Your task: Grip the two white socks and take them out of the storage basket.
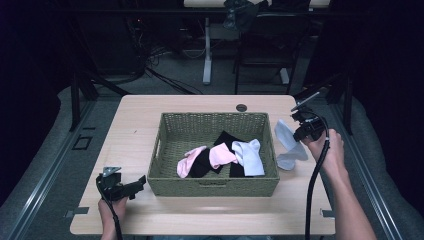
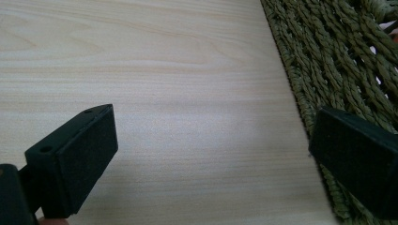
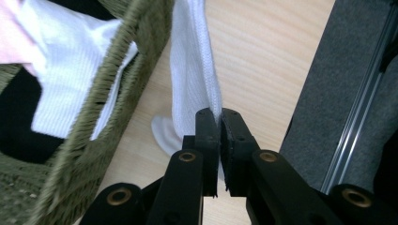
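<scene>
A woven green basket (image 1: 170,126) sits mid-table and holds pink socks (image 1: 222,154), black socks (image 1: 227,137) and a white sock (image 1: 249,156). To its right a second white sock (image 1: 289,142) hangs partly lifted off the table, with my right gripper (image 1: 301,131) shut on its edge. In the right gripper view the jaws pinch that white sock (image 3: 197,70) just outside the basket wall (image 3: 112,93). My left gripper (image 1: 137,184) rests open at the basket's front left corner, and in the left gripper view its pads (image 2: 75,159) stand wide apart over bare wood beside the basket (image 2: 328,61).
The light wooden table (image 1: 135,120) has a round cable hole (image 1: 241,107) behind the basket. Grey floor, rails and a table edge lie close on the right (image 3: 338,93). Chairs and desk legs stand beyond the far edge.
</scene>
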A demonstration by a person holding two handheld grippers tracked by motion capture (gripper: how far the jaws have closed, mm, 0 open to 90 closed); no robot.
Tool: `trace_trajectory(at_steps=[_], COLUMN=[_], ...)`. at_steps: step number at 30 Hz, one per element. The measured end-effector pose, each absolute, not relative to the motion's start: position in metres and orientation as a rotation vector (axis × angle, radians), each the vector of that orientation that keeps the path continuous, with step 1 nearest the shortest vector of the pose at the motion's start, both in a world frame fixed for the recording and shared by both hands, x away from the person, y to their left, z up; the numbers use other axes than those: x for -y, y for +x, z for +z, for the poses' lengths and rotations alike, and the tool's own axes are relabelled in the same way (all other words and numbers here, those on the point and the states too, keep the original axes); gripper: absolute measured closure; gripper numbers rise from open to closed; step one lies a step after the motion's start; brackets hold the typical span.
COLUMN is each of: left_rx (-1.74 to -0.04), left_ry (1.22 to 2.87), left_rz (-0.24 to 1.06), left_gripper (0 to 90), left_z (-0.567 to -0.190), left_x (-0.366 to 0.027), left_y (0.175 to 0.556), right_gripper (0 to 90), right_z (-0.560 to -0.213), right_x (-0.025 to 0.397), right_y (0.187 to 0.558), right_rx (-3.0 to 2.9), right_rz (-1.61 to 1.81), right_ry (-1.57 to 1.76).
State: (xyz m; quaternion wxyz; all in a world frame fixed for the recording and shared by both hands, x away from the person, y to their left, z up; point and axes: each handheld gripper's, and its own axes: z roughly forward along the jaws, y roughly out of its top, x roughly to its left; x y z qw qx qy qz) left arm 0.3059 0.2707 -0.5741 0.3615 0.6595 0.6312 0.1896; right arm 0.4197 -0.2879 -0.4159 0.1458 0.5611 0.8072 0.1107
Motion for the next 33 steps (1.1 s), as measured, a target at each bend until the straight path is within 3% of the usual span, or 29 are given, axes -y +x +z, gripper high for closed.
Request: trace_trajectory(at_steps=[9,14,22,33], left_rx=[-1.626,-1.627,-1.626,-1.627], left_ry=[1.701,1.699,1.702,1.698], left_rz=[0.488,0.488,0.489,0.493], left_gripper=[1.5,1.5,1.5,1.5], left_z=[-0.574,-0.574,-0.574,-0.574], left_x=[-0.27,-0.271,-0.271,-0.271], left_y=[0.306,0.306,0.306,0.306], right_gripper=[85.9,73.0,48.9,29.8], right_z=[-0.46,-0.467,-0.432,-0.378], right_x=[0.293,0.295,0.29,0.264], right_y=[0.431,0.433,0.427,0.418], right_rx=[-2.346,-2.362,-2.353,-2.388], right_rz=[0.299,0.29,0.329,0.479], right_ry=[1.745,1.756,1.684,1.527])
